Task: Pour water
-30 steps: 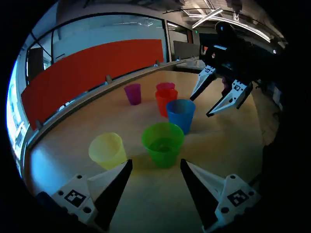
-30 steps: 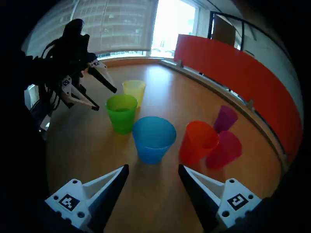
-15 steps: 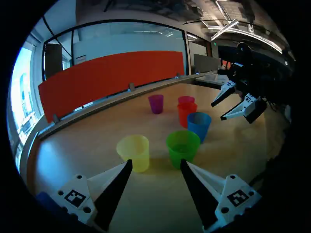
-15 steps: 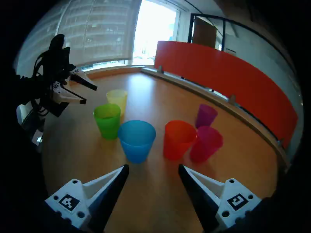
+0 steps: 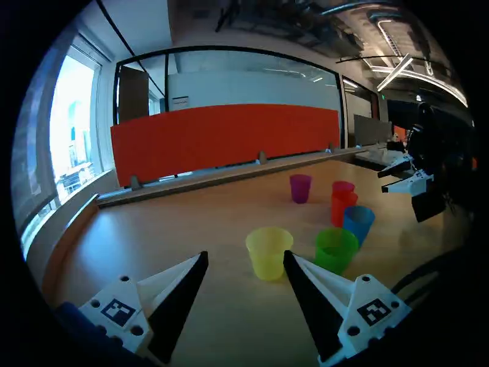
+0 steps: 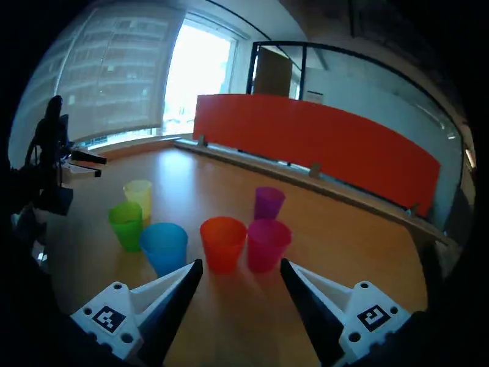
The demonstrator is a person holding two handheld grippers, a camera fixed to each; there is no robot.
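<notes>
The fingers (image 5: pixel 177 293) of the left gripper (image 5: pixel 244 254) are wide apart and hold nothing. So are those of the right gripper (image 6: pixel 241 262). Six cups (image 5: pixel 269 252) sit on the counter (image 5: pixel 183 232), lower right in the left gripper view. The green cup (image 5: pixel 335 249) is too small to see any water inside. A second ago the cups looked bigger and closer.

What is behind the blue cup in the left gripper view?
The orange cup stands behind the blue cup, which hides its lower right part. The pink cup beyond is covered below its rim.
</notes>
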